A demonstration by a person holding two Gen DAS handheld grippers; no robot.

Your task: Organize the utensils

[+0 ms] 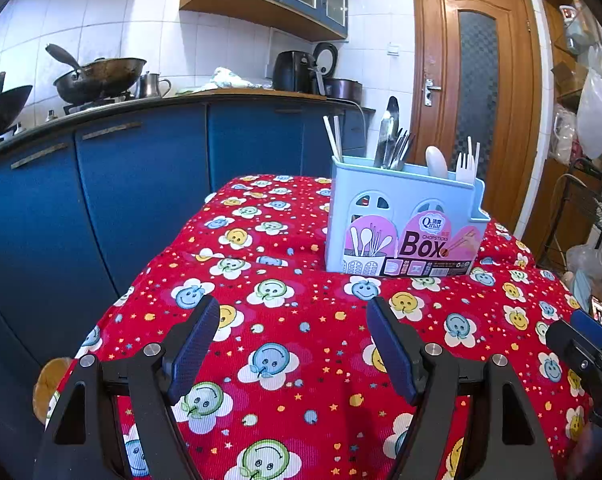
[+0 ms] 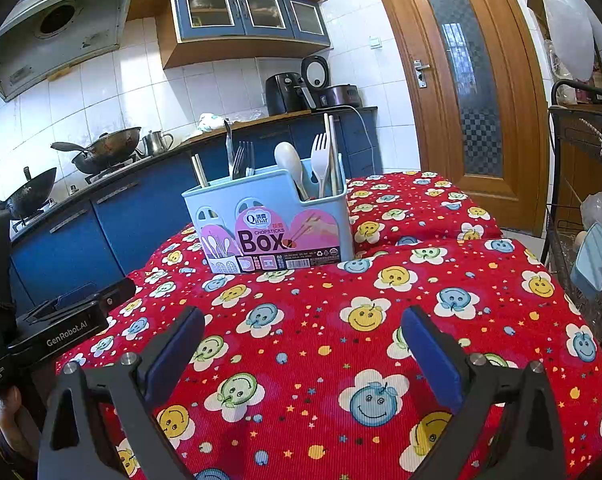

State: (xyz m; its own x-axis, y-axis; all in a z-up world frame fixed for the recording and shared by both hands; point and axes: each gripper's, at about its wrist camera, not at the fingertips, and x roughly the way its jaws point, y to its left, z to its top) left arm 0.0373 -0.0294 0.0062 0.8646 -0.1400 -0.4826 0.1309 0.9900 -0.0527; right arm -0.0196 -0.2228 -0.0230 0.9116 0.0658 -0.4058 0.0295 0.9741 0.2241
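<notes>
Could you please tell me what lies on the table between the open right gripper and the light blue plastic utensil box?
Nothing: in the right wrist view only bare red patterned tablecloth stretches from the right gripper to the light blue plastic utensil box.

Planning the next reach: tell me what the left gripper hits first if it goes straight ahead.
Probably the tablecloth: the left gripper tilts down toward bare cloth short of the utensil box. Its jaws are open and empty. Depth is unclear.

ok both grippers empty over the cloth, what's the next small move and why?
Probably none beyond backing off: every utensil in view already stands in the blue box, nothing loose shows on the tablecloth, and left gripper and right gripper are open and empty.
</notes>
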